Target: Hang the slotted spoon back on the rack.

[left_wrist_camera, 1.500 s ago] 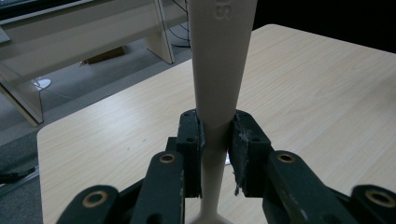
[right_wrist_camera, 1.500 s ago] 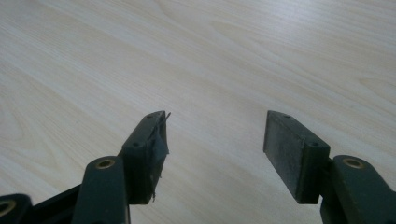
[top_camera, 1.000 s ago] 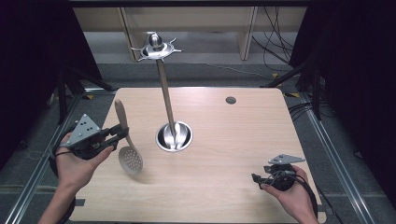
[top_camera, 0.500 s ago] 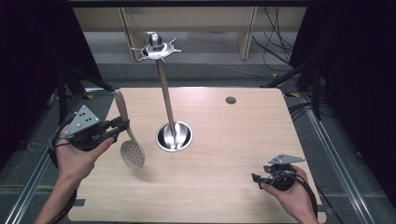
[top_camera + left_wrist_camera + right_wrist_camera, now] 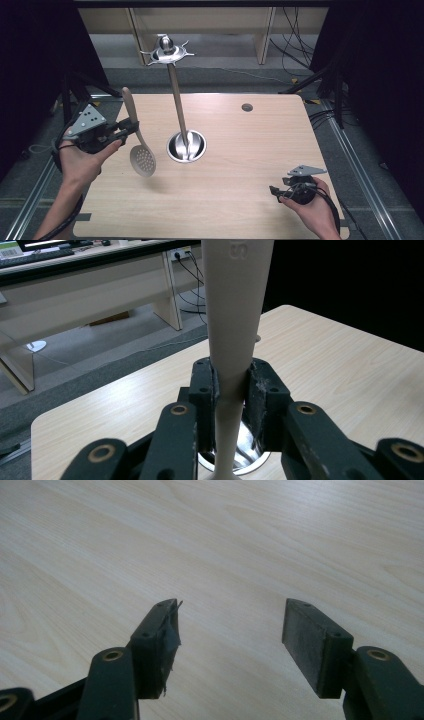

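At the left of the high view, the left gripper clamps its jaws on the slim handle of the beige perforated skimmer spoon, which hangs head-down above the light wooden table. The grip sits mid-handle, so the heavy head may swing or slip and strike the tall steel utensil stand nearby. The right gripper, lower right, rests open and empty.

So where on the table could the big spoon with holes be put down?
Bare wood lies between the stand's round base and the table's right edge, and along the near edge left of the right tongs. It is crowded beside the base, under the slotted spoon.
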